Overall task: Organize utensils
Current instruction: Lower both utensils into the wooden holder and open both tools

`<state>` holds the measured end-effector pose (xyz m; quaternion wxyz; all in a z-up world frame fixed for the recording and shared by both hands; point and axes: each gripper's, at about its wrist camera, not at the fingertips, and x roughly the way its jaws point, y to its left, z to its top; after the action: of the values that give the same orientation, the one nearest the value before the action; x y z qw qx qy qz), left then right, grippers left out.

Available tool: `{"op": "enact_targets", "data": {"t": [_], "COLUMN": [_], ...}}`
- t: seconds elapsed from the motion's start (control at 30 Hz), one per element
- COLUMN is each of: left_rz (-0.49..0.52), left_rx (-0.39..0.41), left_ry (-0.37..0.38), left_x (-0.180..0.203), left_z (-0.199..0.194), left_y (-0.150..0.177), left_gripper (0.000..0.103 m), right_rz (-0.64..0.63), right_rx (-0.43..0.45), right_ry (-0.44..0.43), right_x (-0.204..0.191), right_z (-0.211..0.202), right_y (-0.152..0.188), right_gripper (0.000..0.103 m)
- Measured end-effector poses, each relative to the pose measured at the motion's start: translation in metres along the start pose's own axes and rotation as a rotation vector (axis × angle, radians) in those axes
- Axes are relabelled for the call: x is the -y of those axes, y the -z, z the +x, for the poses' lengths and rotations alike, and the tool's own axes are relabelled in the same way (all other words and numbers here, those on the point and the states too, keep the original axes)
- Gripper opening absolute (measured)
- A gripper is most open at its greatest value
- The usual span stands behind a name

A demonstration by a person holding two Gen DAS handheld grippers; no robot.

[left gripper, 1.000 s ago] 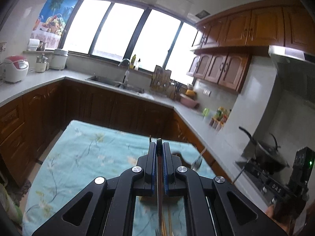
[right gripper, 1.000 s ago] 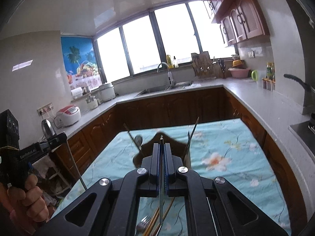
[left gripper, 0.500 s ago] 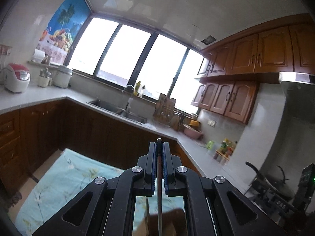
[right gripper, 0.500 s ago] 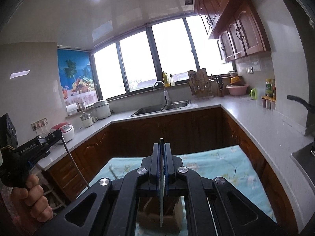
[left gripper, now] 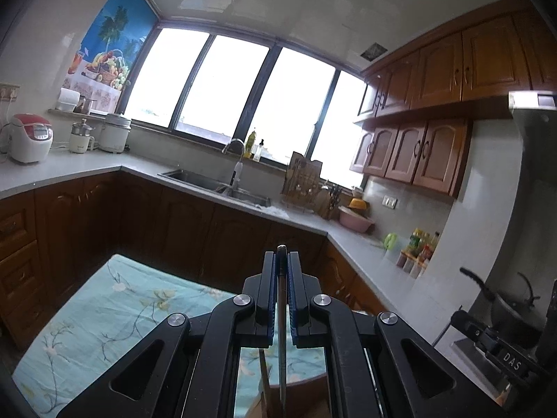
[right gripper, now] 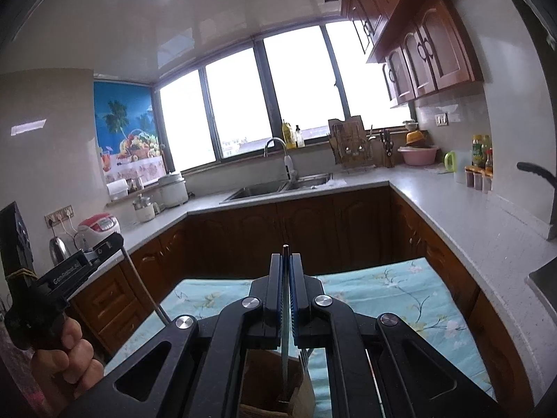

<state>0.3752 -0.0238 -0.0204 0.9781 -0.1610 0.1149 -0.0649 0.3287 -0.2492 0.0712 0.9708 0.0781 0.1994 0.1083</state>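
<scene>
My left gripper point(left gripper: 281, 256) is shut on a thin metal utensil handle point(left gripper: 282, 355) that hangs straight down between the fingers. Its lower end is out of sight. My right gripper point(right gripper: 286, 256) is shut on another thin metal utensil point(right gripper: 285, 348), which hangs down into a brown wooden holder point(right gripper: 268, 383) under the fingers. The left gripper also shows in the right wrist view point(right gripper: 104, 247), held high at the left with its utensil shaft point(right gripper: 144, 289) slanting down. A brown holder edge point(left gripper: 306, 397) shows below the left gripper.
The holder stands on a table with a light-blue floral cloth point(right gripper: 390, 292). Dark wooden cabinets and a grey counter point(left gripper: 355, 244) run around the room, with a sink point(left gripper: 216, 183), a rice cooker point(left gripper: 29, 137) and a stove with a pan point(left gripper: 504, 310) at the right.
Both grippers have tilted and risen from looking down at the table a second ago, each still holding its utensil. In the last half second the left view has dropped a little, showing more cloth.
</scene>
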Motion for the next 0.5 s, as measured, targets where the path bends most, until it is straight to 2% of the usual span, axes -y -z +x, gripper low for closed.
{"op": "enact_targets", "data": {"t": [0.2,0.4,0.5], "left_rz": [0.030,0.066,0.093], "left_rx": [-0.039,-0.090,-0.069], "left_ry": [0.002,0.006,-0.005], "left_x": [0.002,-0.010,-0.010], "left_z": [0.012,-0.002,-0.013], "left_y": [0.014,0.013,0.008], "left_gripper": [0.004,0.004,0.004], "right_rz": [0.002,0.003,0.003], "right_rx": [-0.040,-0.068,-0.064], "right_ry": [-0.013,-0.019,-0.014], "right_x": [0.002,0.000,0.001], "right_z": [0.013,0.019,0.016], "right_y": [0.023,0.043,0.047], "right_gripper": [0.003,0.003,0.003]}}
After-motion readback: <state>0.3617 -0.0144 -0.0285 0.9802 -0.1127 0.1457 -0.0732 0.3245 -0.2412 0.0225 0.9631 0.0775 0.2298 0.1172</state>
